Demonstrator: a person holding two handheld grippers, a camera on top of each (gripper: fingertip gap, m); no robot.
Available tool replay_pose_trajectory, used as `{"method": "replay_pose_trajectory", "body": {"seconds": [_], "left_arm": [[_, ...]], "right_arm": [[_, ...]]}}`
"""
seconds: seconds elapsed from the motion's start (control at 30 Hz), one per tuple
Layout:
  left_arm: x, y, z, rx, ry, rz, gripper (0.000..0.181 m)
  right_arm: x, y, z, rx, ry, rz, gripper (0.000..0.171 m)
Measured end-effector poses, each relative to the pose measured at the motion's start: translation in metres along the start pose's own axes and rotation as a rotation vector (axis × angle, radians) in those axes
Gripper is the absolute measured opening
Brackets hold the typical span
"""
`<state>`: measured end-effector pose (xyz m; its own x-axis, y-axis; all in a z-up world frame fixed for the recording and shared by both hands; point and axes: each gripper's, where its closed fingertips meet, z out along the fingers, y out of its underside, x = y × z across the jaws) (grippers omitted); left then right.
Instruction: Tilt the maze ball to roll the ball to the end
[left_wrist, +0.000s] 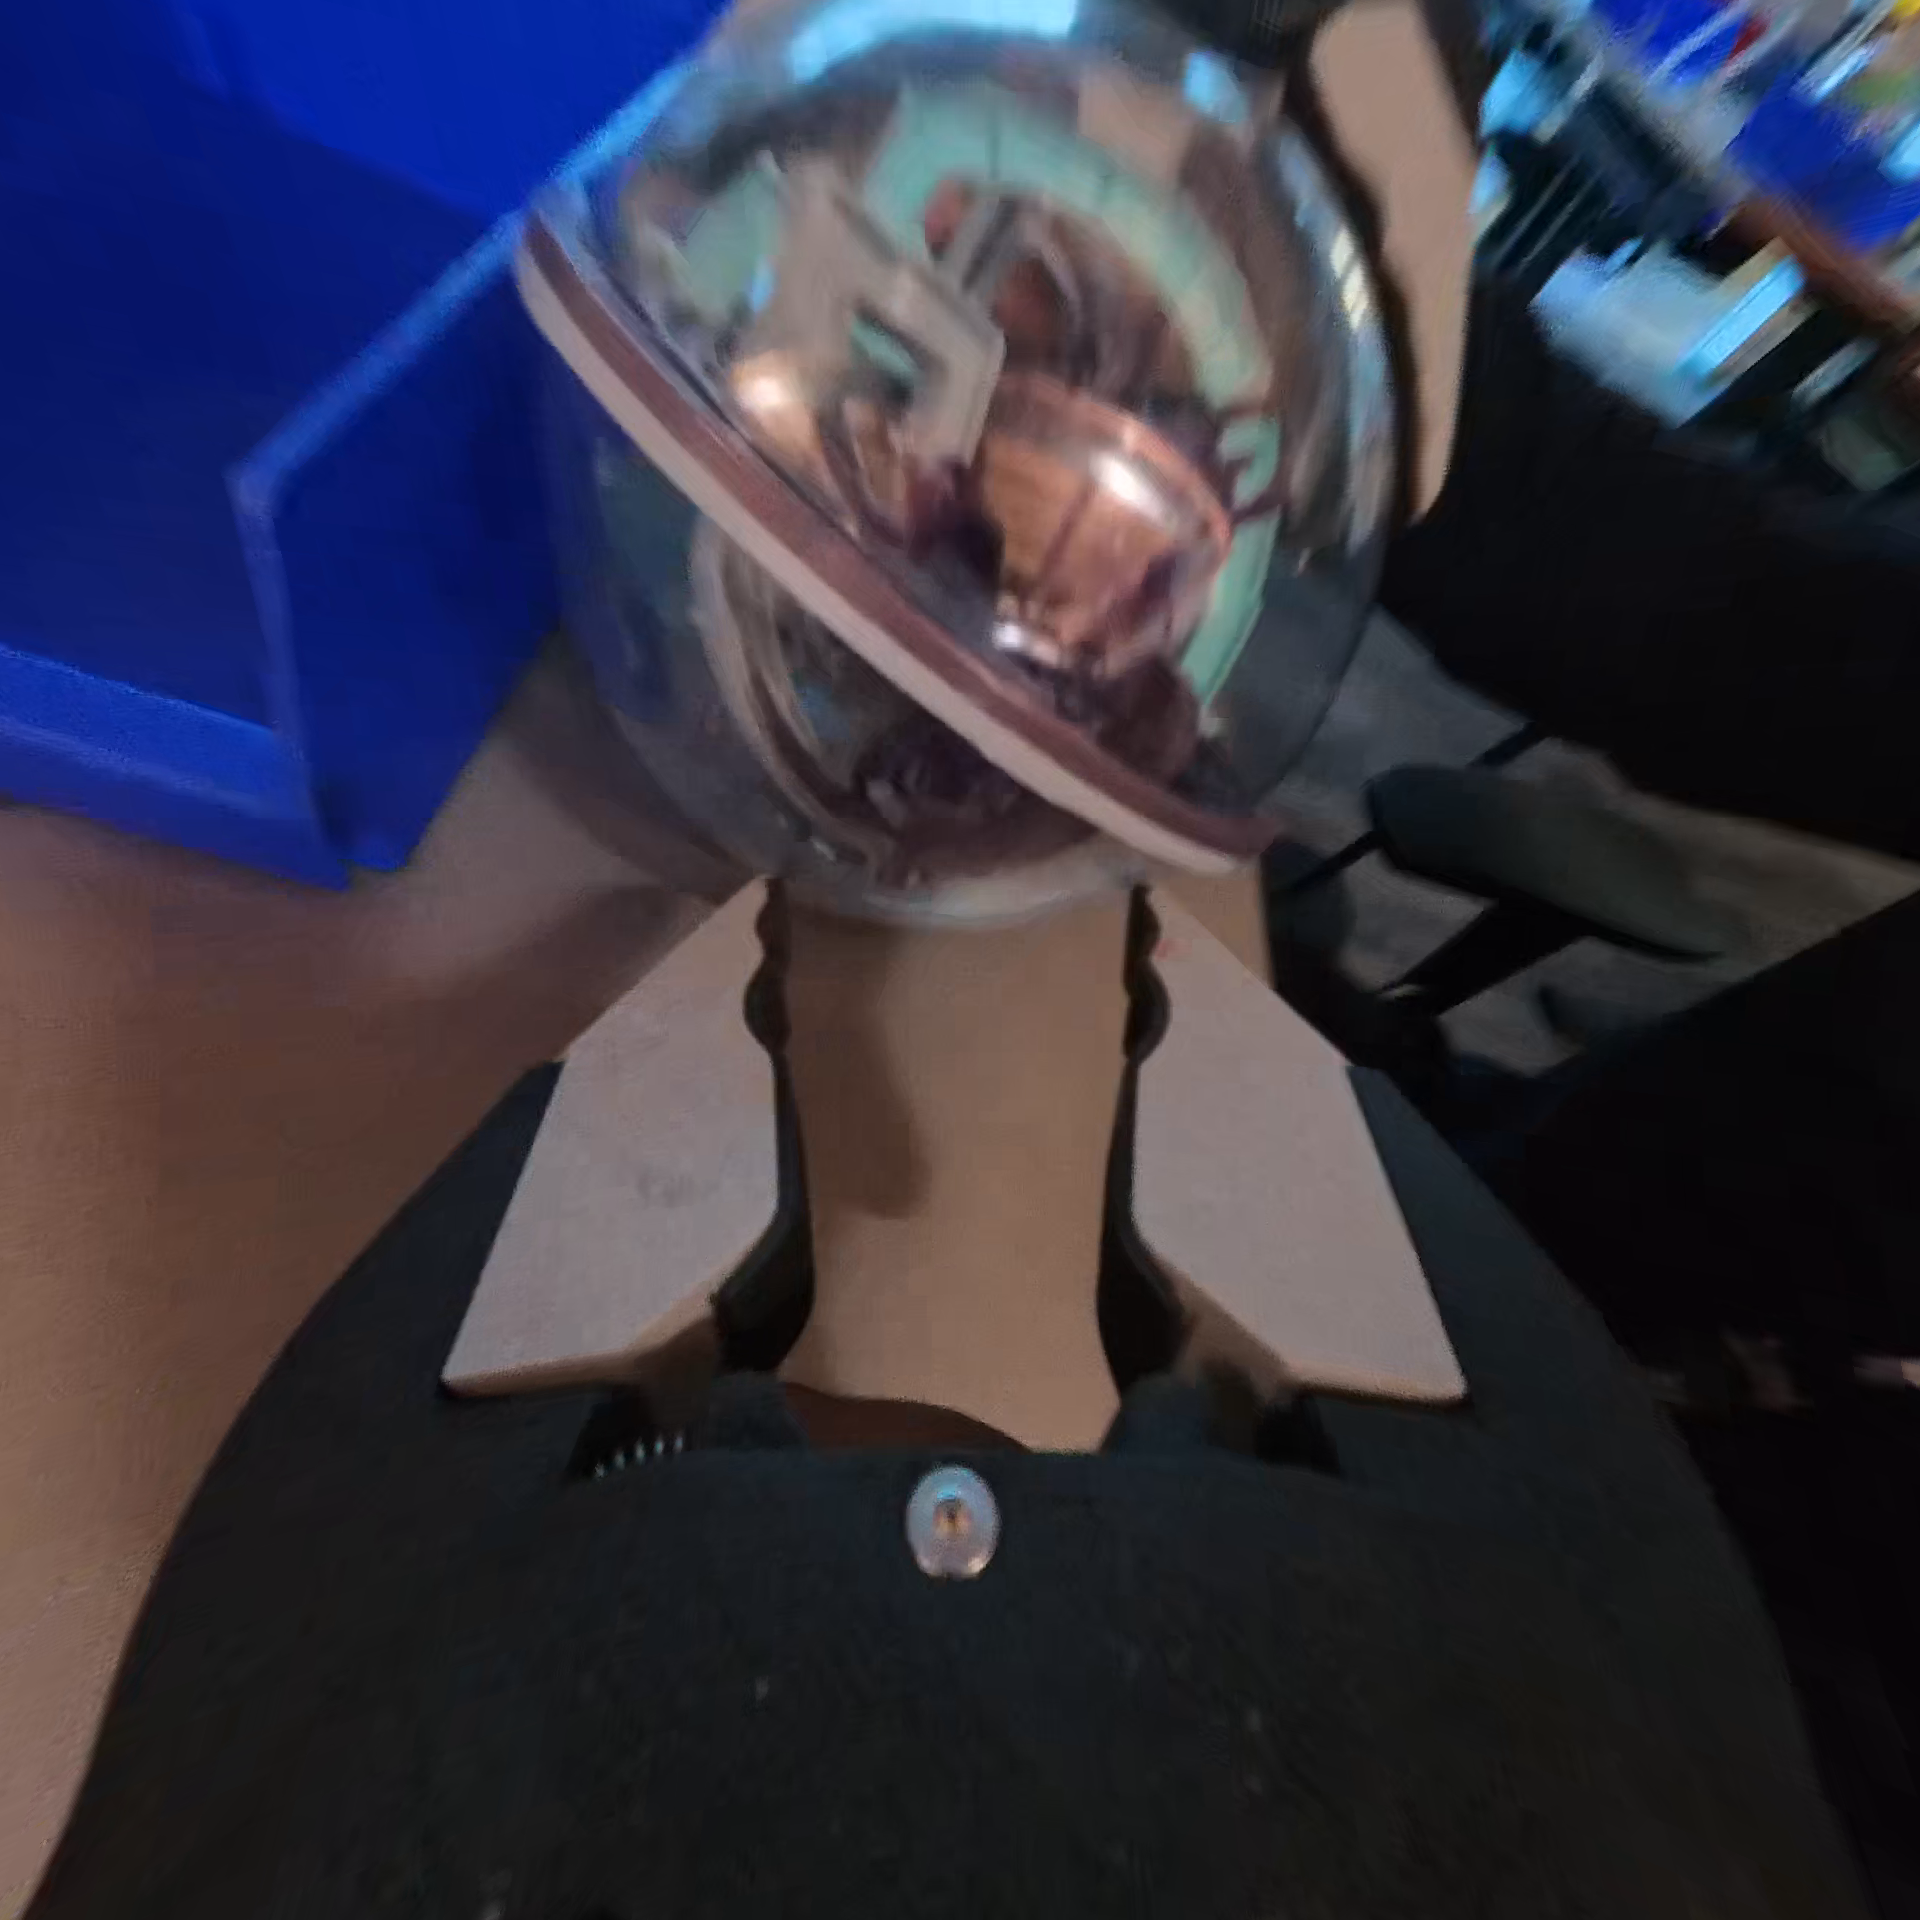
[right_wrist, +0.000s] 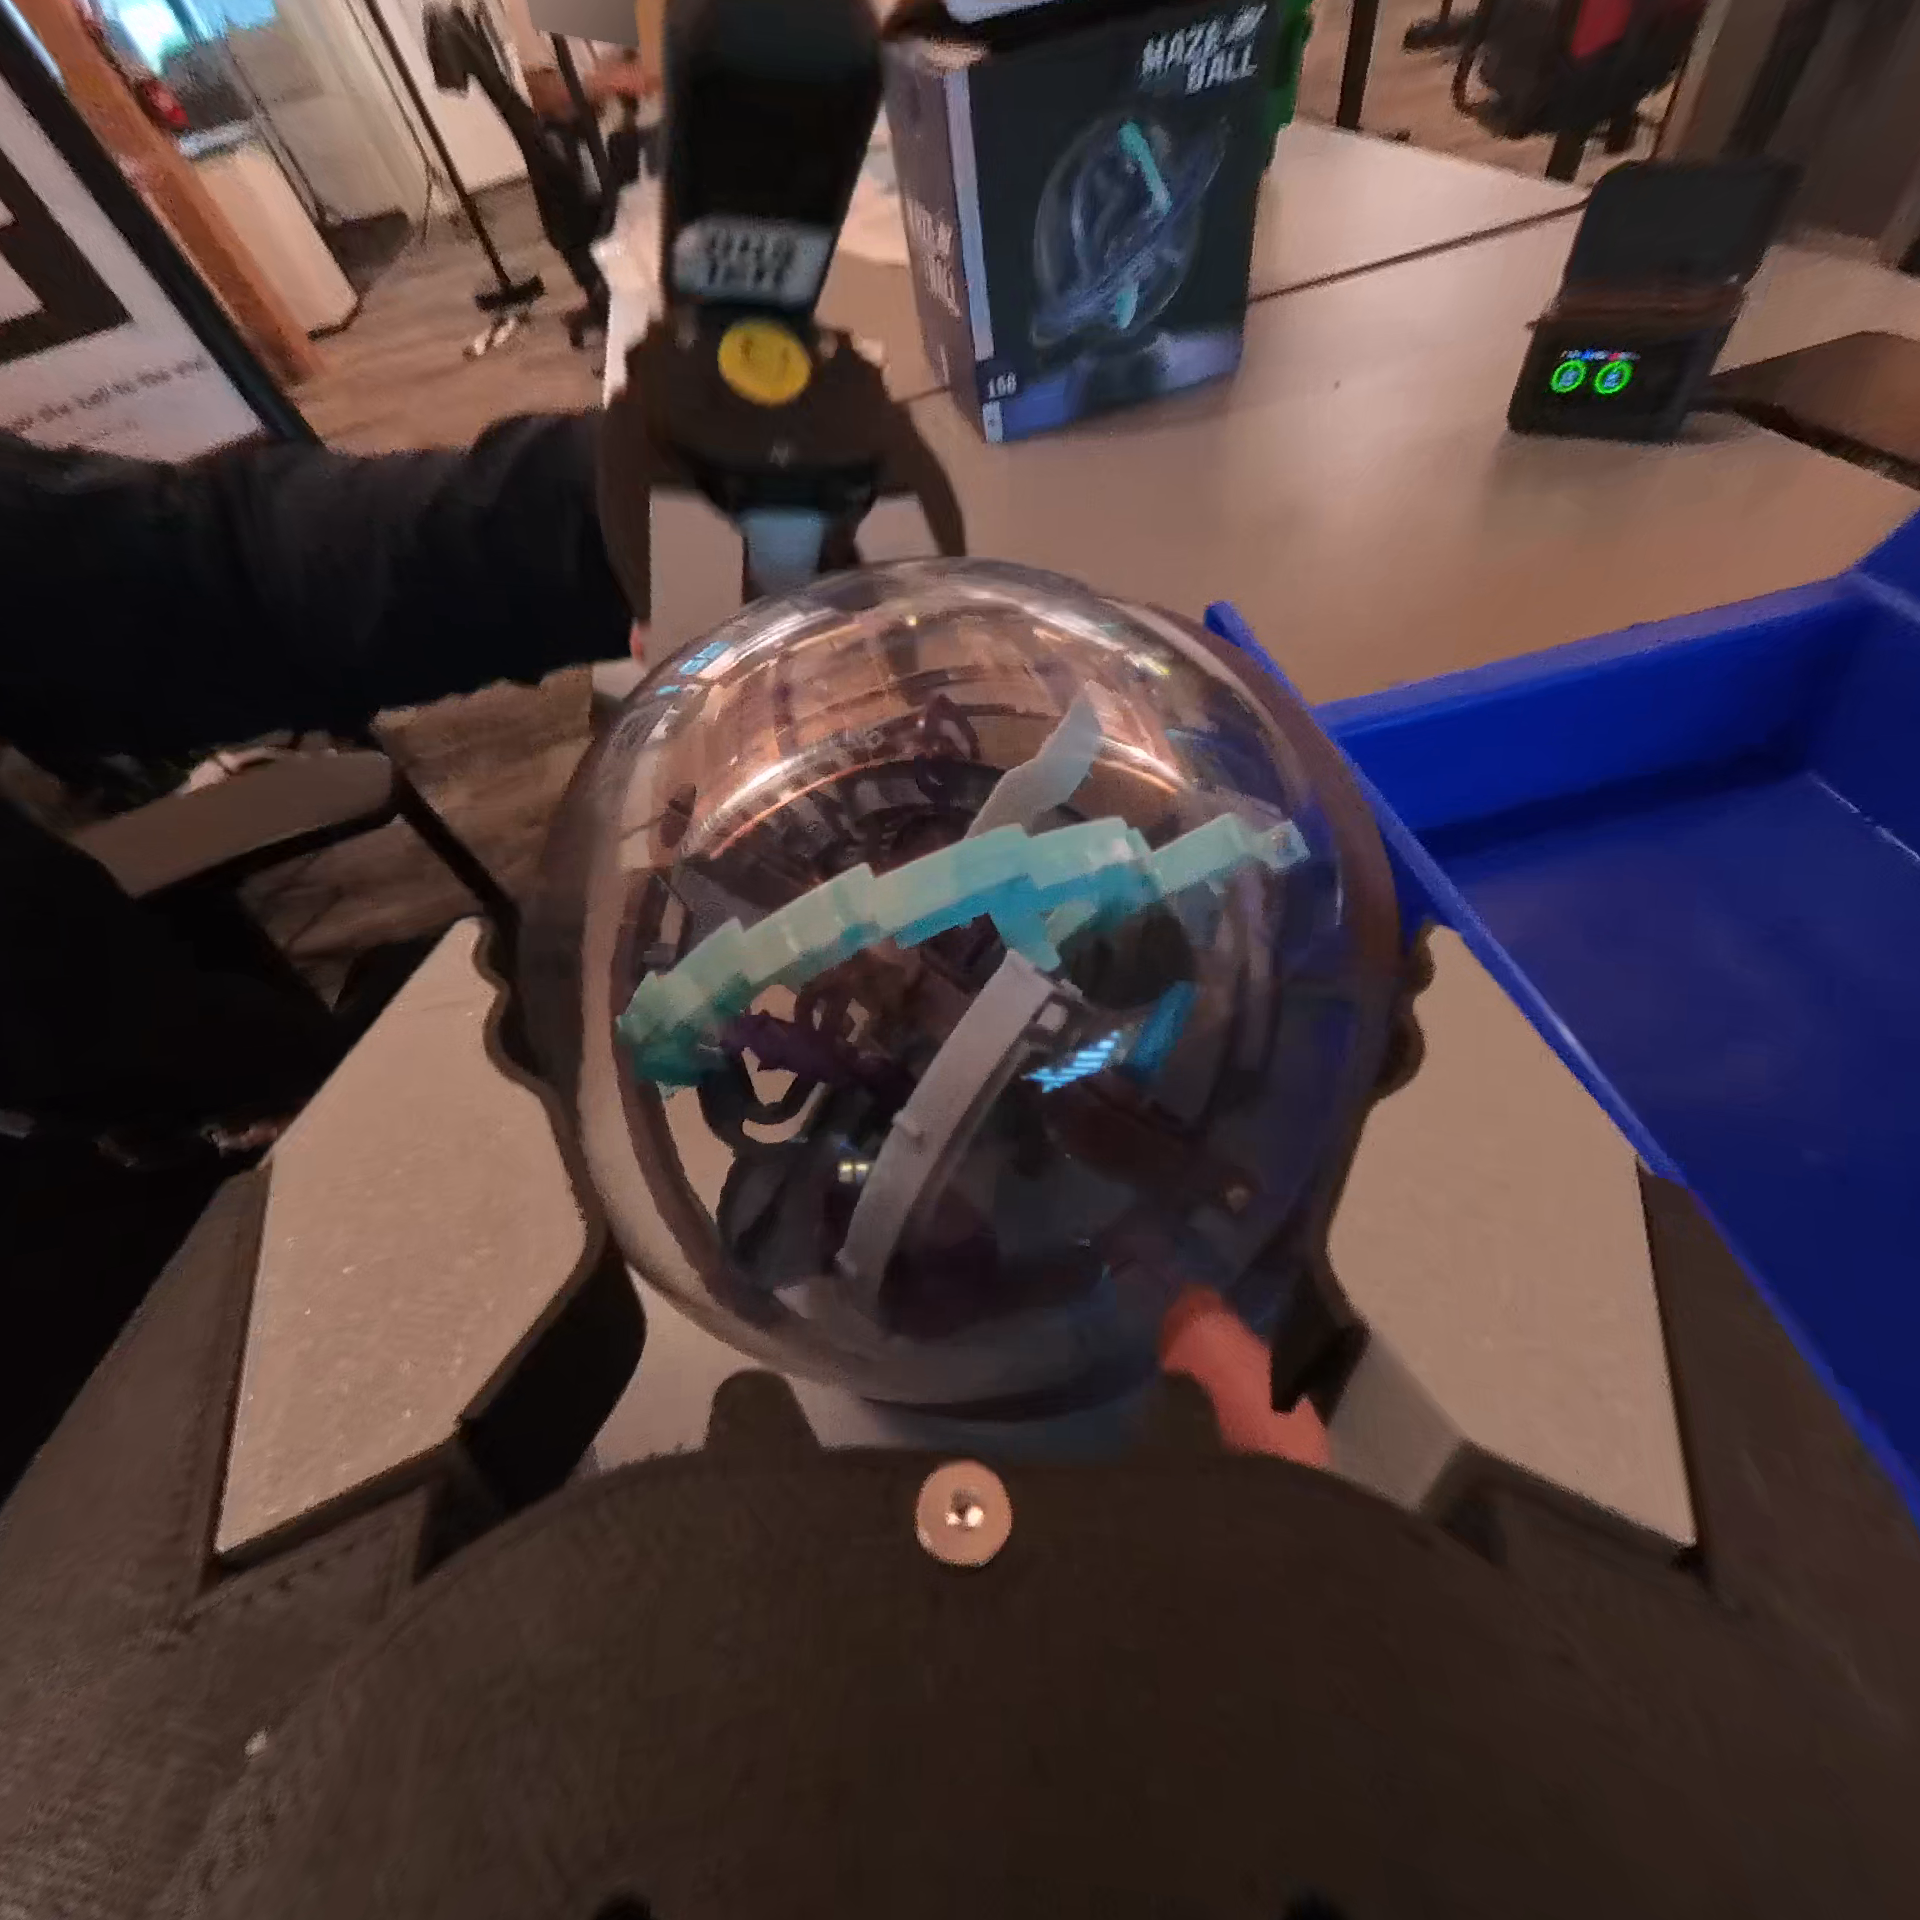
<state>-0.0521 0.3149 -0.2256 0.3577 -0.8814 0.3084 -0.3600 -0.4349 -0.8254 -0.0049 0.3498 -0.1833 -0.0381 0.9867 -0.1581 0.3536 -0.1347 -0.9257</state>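
Nearest, right gripper (right_wrist: 961, 997): fingers spread wide and pressed on either flank of the maze ball (right_wrist: 966, 997), cradling it above the table (right_wrist: 416, 1195).
Left gripper (left_wrist: 951, 914): fingers narrowly apart, tips touching the sphere's underside; a firm clamp cannot be confirmed.
Slip risk: smooth curved shell, little contact, so a sharp tilt could let it squirm free.
Inner ball: not discernible, so overshoot is a hazard.
Beyond: blue bin (right_wrist: 1662, 883) just beside; a wide swing could knock it.

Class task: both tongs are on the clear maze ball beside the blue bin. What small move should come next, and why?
Probably one slow, slight tilt, then a pause. The right tongs cradle the maze ball around its sides, and the left tongs meet it only at their tips. The left wrist view is blurred, and no small ball can be made out on the tracks.
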Motion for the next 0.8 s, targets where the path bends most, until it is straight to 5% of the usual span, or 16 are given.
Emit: {"method": "replay_pose_trajectory", "body": {"seconds": [0.07, 0.1, 0.17, 0.4, 0.53, 0.8], "left_arm": [[0.0, 0.017, 0.01, -0.046, -0.064, 0.065, 0.058], [0.005, 0.024, 0.014, -0.067, -0.053, 0.064, 0.08], [0.018, 0.028, 0.014, -0.055, 0.014, 0.047, 0.084], [0.013, -0.024, -0.024, 0.209, 0.044, -0.177, 0.103], [0.008, -0.036, -0.013, 0.096, -0.081, -0.116, 0.117], [0.019, -0.015, -0.016, 0.079, -0.044, -0.074, 0.105]], "right_arm": [[0.0, 0.0, 0.001, 0.043, -0.013, 0.03, 0.157], [-0.002, 0.001, 0.003, 0.054, -0.019, 0.039, 0.157], [-0.003, 0.003, 0.004, 0.035, -0.012, 0.032, 0.156], [-0.004, 0.0, -0.007, -0.006, -0.035, 0.067, 0.138], [-0.014, -0.005, 0.003, -0.046, -0.028, 0.027, 0.139], [-0.021, -0.009, -0.004, -0.061, -0.011, 0.015, 0.139]]}}
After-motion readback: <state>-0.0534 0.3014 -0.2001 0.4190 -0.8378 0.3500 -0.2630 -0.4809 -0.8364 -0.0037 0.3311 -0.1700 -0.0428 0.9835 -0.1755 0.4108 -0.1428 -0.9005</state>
